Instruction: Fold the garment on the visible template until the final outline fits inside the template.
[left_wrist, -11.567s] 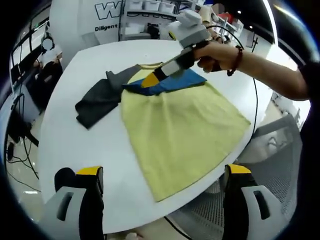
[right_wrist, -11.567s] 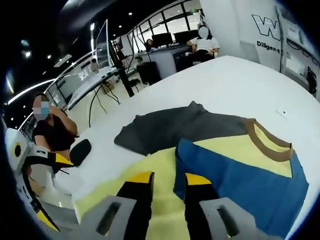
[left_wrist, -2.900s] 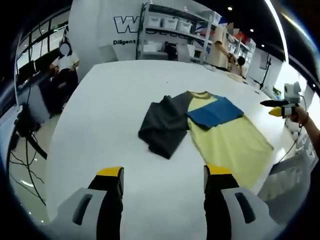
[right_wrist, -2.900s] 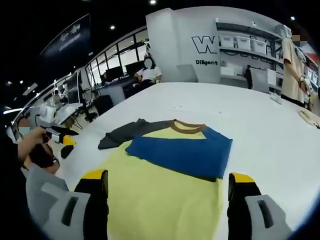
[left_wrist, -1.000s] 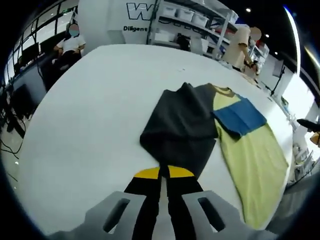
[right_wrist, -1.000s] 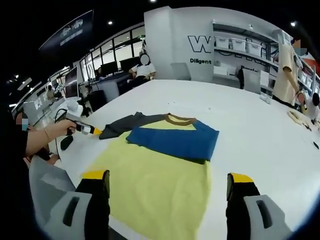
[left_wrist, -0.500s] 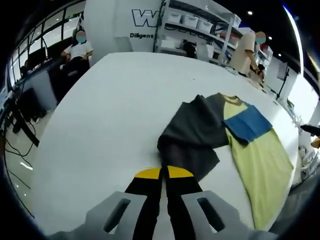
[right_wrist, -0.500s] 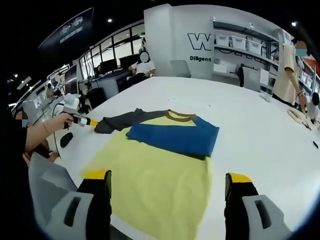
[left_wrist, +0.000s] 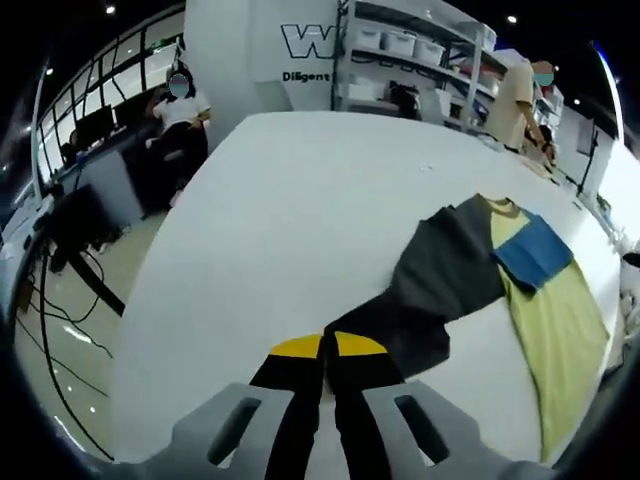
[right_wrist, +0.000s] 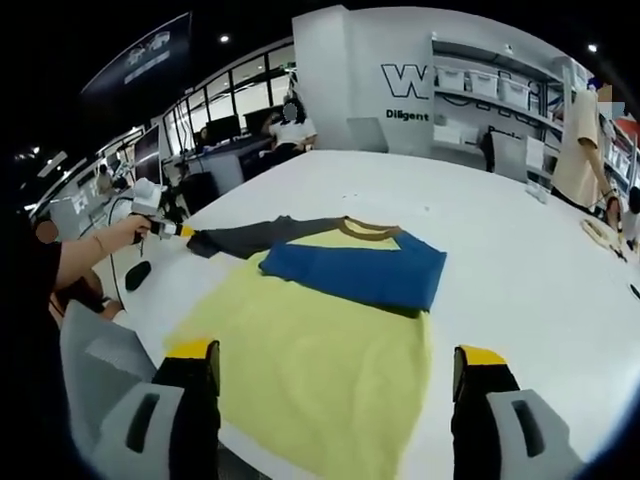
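A yellow shirt (right_wrist: 320, 345) with a tan collar lies on the white table (right_wrist: 520, 250). Its blue sleeve (right_wrist: 355, 268) is folded across the chest. The dark grey sleeve (left_wrist: 440, 275) stretches out flat toward the table's edge. My left gripper (left_wrist: 323, 348) is shut on the end of that grey sleeve, and it also appears in the right gripper view (right_wrist: 182, 232), held by a hand at the sleeve's tip. My right gripper (right_wrist: 335, 355) hangs open above the yellow hem, its jaws wide apart and holding nothing.
White table surface (left_wrist: 300, 190) spreads wide around the shirt. A grey chair (right_wrist: 95, 365) sits at the near edge. A seated person (left_wrist: 180, 100) and desks are beyond the far edge, shelves with bins (right_wrist: 500, 90) behind, and a standing person (right_wrist: 585, 140) at right.
The left gripper has pulled the grey sleeve outward from its bunched fold, so it now lies stretched long. The right gripper has stayed open over the hem.
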